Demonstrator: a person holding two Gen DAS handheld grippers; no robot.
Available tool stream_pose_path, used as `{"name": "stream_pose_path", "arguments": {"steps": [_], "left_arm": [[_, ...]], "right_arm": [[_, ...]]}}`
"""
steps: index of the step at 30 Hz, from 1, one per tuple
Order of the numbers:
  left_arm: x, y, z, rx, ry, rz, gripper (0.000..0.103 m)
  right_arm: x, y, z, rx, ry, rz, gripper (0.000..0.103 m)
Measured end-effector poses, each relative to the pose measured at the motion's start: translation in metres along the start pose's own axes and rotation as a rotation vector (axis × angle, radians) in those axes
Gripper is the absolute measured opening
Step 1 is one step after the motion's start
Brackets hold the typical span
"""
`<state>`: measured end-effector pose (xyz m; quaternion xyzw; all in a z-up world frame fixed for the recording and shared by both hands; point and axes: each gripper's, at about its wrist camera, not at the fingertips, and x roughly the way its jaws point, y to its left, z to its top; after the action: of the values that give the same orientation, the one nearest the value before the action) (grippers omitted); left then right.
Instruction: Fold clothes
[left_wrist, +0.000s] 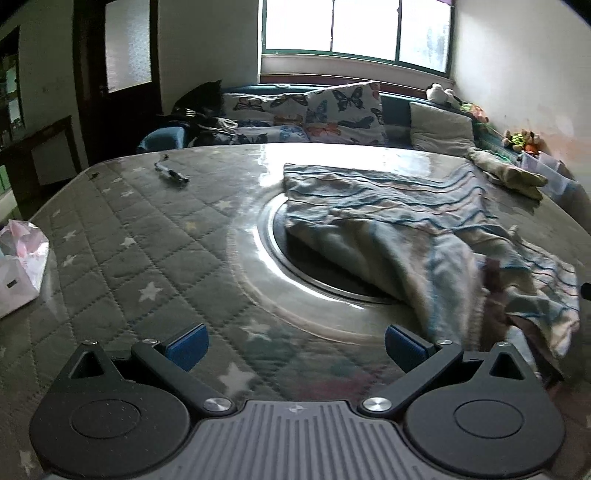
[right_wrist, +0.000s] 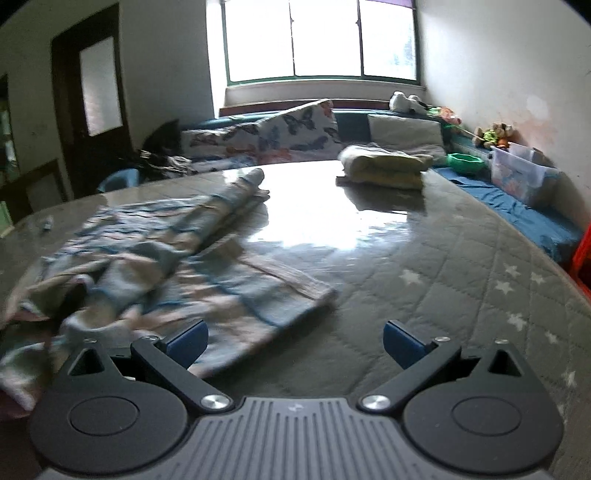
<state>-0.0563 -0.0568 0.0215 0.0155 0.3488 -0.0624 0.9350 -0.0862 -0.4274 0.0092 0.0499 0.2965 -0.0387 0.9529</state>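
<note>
A blue, white and pink striped garment (left_wrist: 417, 236) lies rumpled on the glass-topped quilted table (left_wrist: 140, 236), partly over the round inset plate (left_wrist: 295, 266). In the left wrist view it spreads to the right of my left gripper (left_wrist: 295, 345), which is open and holds nothing; its right blue pad (left_wrist: 404, 347) sits near the cloth's hanging edge. In the right wrist view the same garment (right_wrist: 166, 251) lies left of centre. My right gripper (right_wrist: 293, 341) is open and holds nothing, with its left pad (right_wrist: 188, 343) over the garment's near corner.
A yellowish folded cloth (right_wrist: 386, 164) rests at the table's far side. A small dark tool (left_wrist: 171, 173) lies far left and a pink-white bag (left_wrist: 20, 258) at the left edge. Beyond are a sofa with butterfly cushions (left_wrist: 332, 110), clear bins (right_wrist: 517, 173) and a green bowl (right_wrist: 465, 160).
</note>
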Motion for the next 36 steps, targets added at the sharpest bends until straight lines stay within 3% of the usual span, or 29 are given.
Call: {"name": "stream_pose_path", "arguments": {"steps": [9, 36], "left_arm": [[-0.01, -0.017, -0.006, 0.003, -0.003, -0.036, 0.103], [-0.02, -0.037, -0.021, 0.033, 0.037, -0.053, 0.103]], "right_arm": [[-0.035, 0.036, -0.005, -0.051, -0.064, 0.088, 0.102], [-0.055, 0.089, -0.03, -0.122, -0.024, 0.157, 0.102]]}}
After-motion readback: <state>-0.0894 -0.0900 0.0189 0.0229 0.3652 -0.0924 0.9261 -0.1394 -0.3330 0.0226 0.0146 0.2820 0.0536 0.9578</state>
